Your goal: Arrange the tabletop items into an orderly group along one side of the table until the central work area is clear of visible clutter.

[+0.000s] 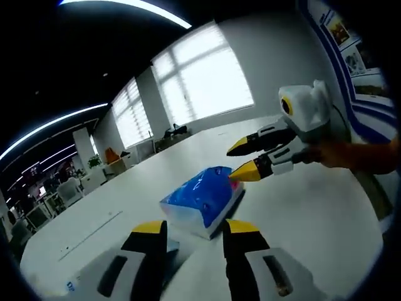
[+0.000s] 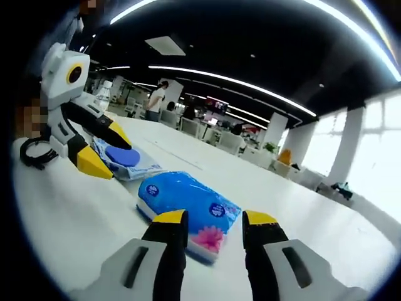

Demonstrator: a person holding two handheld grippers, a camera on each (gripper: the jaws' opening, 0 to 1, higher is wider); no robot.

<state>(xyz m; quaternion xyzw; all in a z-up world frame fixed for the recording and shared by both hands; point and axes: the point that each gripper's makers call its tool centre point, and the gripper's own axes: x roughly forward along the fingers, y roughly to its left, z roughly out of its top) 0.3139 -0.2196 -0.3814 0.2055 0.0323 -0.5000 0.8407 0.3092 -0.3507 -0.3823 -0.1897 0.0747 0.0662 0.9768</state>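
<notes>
**Both hand-held grippers spread, meeting over the blue tissue pack**

In the left gripper view, your left hand-held gripper [image 1: 195, 229] stood with its yellow-tipped jaws spread, holding nothing, just short of the blue tissue pack [image 1: 203, 199] that lay flat on the white surface [image 1: 313, 213]. Beyond the pack, your right hand-held gripper [image 1: 241, 158] came in from the right, jaws apart, its lower tip at the pack's far corner; whether it touched, you could not tell from this view.

In the right gripper view, your right hand-held gripper [image 2: 215, 219] had its jaws parted with the near end of the tissue pack [image 2: 188, 210] sitting between the tips, not pinched. Further off to the left lay a second, flatter packet with a round blue lid [image 2: 125, 160], and your left hand-held gripper [image 2: 103, 150] hung open right over it. A black cable [image 2: 34, 157] coiled by the surface's edge. Far behind, a person [image 2: 155, 100] stood among office desks
</notes>
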